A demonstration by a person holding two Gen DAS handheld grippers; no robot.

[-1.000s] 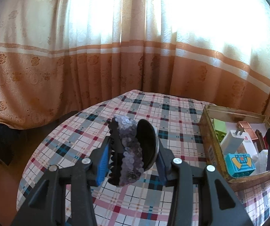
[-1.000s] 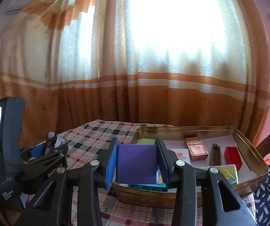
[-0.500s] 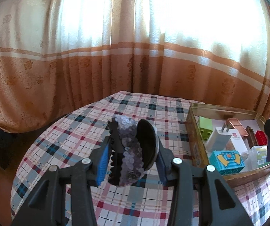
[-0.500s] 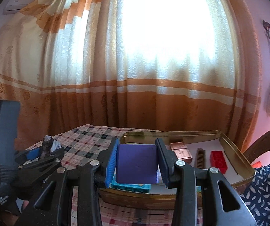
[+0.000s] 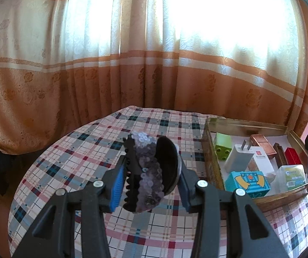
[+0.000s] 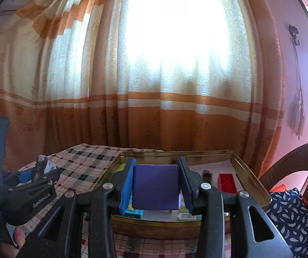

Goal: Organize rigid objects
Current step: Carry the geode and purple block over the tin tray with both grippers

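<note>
The left gripper [image 5: 150,173] was clamped on a sequined hair clip [image 5: 147,172], held up over the plaid tablecloth [image 5: 85,150], with lots of bare cloth to its left. The right gripper [image 6: 155,189] pinched a purple block [image 6: 155,188] just above the gold tin tray [image 6: 250,178], inside its near rim.

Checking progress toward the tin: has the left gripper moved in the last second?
Yes. The left gripper, shut on the sequined hair clip, has risen: the gold tin now sits lower in its view.
</note>
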